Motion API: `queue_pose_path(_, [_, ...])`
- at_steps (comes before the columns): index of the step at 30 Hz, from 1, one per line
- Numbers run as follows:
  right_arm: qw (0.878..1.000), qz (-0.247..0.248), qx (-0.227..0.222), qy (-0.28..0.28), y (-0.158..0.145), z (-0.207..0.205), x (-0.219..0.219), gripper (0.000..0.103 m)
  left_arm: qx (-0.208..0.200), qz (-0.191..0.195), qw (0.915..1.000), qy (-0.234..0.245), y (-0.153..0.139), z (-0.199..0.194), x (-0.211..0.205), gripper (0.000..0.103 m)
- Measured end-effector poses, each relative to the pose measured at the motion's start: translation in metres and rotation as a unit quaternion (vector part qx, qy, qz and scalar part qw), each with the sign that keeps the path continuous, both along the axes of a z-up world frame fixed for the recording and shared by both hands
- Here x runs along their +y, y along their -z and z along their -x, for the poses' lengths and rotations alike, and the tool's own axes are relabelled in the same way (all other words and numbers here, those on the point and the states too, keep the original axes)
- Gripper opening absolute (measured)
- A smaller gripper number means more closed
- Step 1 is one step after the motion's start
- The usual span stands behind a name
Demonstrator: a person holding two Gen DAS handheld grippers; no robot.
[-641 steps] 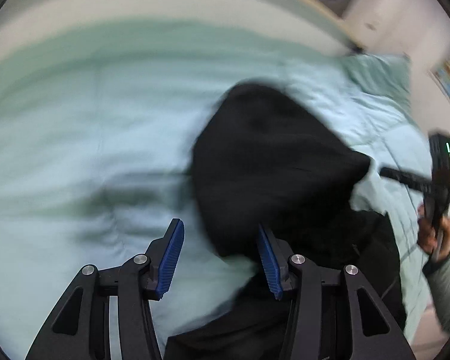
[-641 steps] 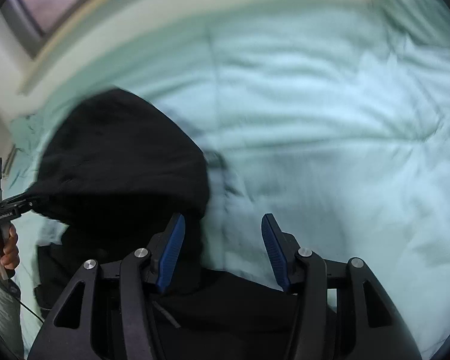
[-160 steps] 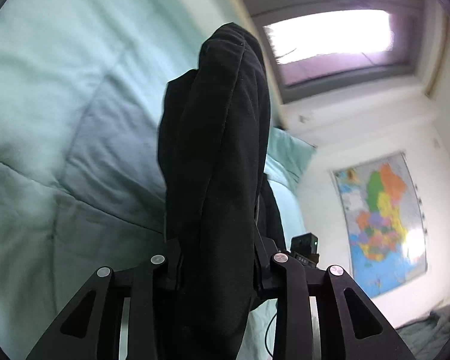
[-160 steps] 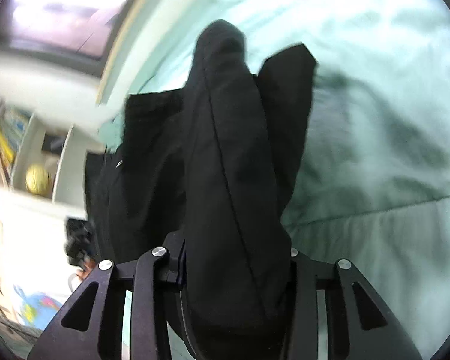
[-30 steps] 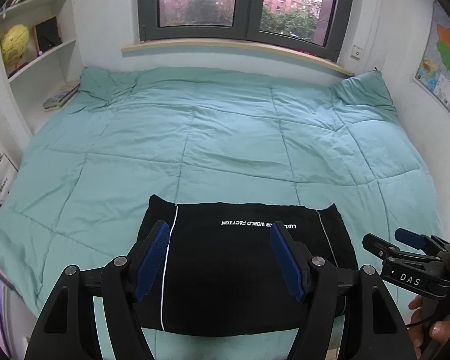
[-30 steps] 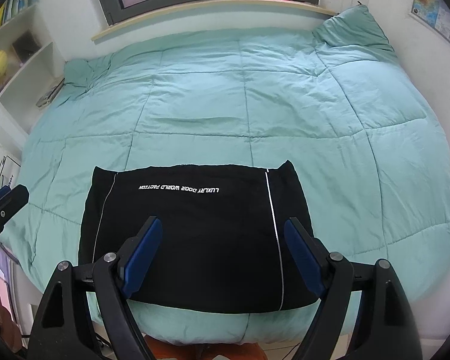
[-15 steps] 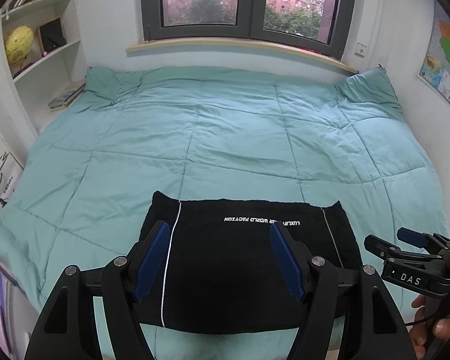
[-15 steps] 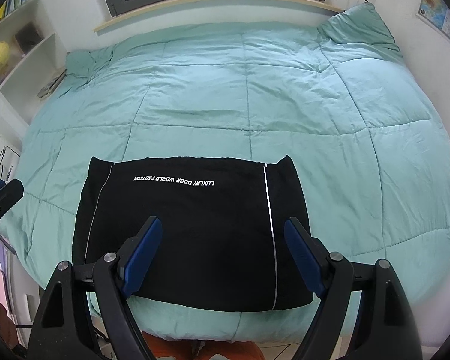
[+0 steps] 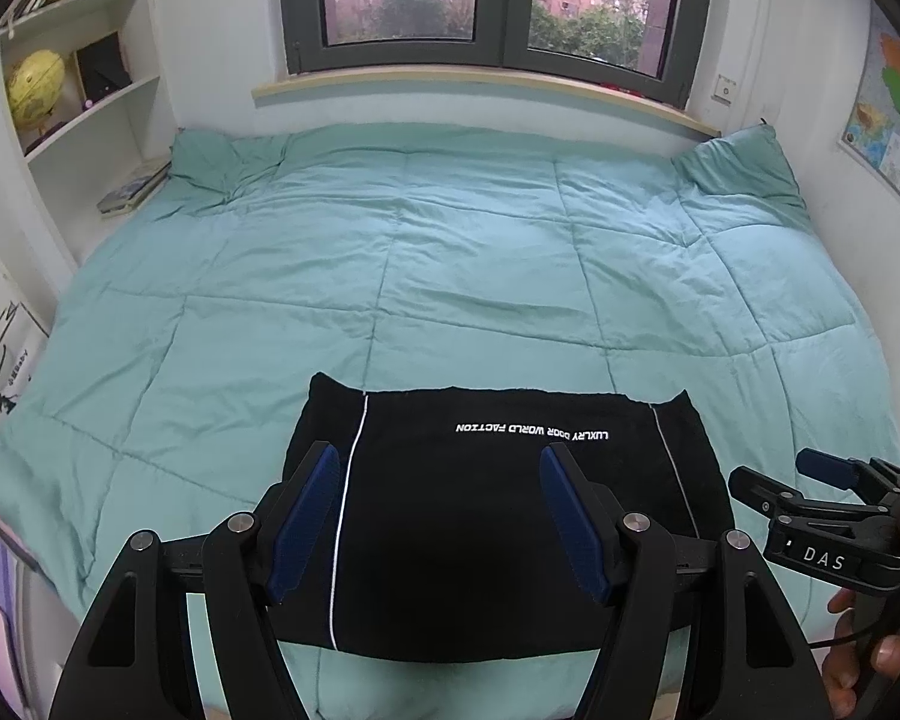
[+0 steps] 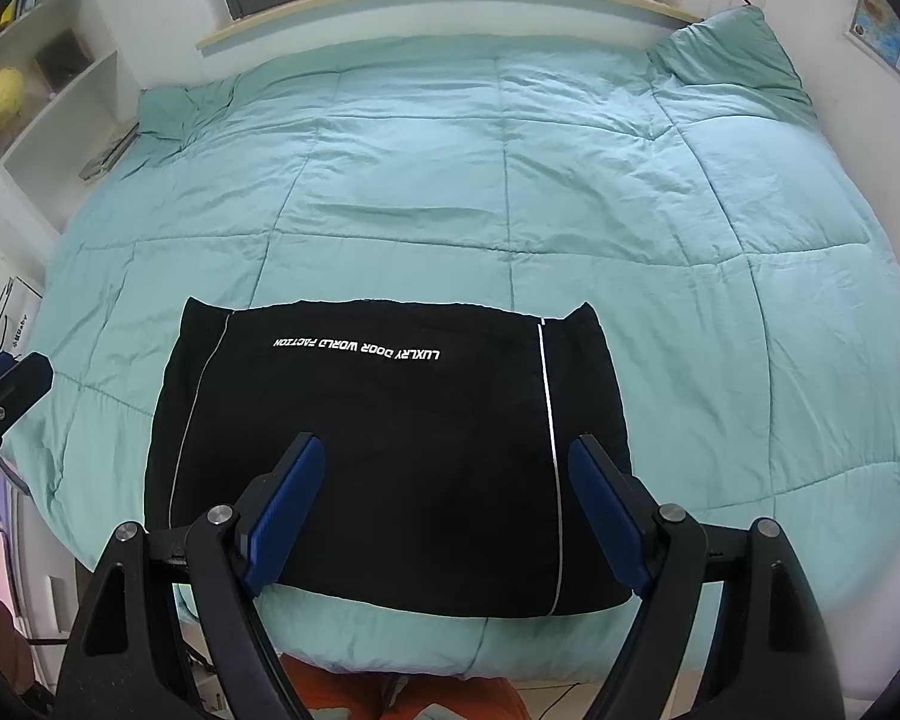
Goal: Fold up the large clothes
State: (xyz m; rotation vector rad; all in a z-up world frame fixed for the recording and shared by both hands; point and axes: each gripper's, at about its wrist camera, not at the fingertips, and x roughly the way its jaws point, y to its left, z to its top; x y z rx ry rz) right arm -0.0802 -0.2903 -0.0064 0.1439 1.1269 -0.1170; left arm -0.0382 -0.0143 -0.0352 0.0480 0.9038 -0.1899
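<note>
A black garment [image 9: 498, 516] with white piping and white lettering lies folded into a flat rectangle on the near edge of the teal quilt [image 9: 450, 252]. It also shows in the right wrist view [image 10: 390, 432]. My left gripper [image 9: 438, 516] is open and empty, held above and back from the garment. My right gripper [image 10: 444, 510] is open and empty, also above it. The right gripper shows in the left wrist view [image 9: 822, 492]; the left gripper's tip shows in the right wrist view [image 10: 6, 390].
The quilt [image 10: 510, 180] covers the whole bed. A window [image 9: 486, 0] and sill run along the far wall. White shelves [image 9: 84, 96] with a yellow globe [image 9: 33, 84] stand at the left. A map [image 9: 894, 114] hangs on the right wall. A pillow [image 9: 744, 174] lies at the far right corner.
Both grippers have drawn back and up slightly from the bed, so the folded garment looks a little farther off. The garment has not moved.
</note>
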Motion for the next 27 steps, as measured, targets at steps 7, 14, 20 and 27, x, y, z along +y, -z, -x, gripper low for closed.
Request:
queue_pose_path(7, [1.0, -0.003, 0.005, 0.001, 0.003, -0.003, -0.001, 0.085, 0.002, -0.003, 1.0, 0.0, 0.003, -0.001, 0.0, 0.071])
queue_pose_path(14, [1.0, -0.003, 0.007, 0.001, 0.004, -0.007, -0.001, 0.085, 0.005, -0.005, 1.0, 0.001, 0.006, -0.005, -0.001, 0.071])
queue_pose_path(20, [1.0, -0.004, 0.013, 0.0, 0.008, -0.011, 0.0, 0.085, 0.006, -0.007, 1.0, 0.001, 0.007, -0.007, -0.002, 0.071])
queue_pose_path(27, [1.0, -0.005, 0.017, 0.001, 0.011, -0.015, -0.002, 0.085, 0.009, -0.009, 0.9999, 0.005, 0.01, -0.013, -0.005, 0.071])
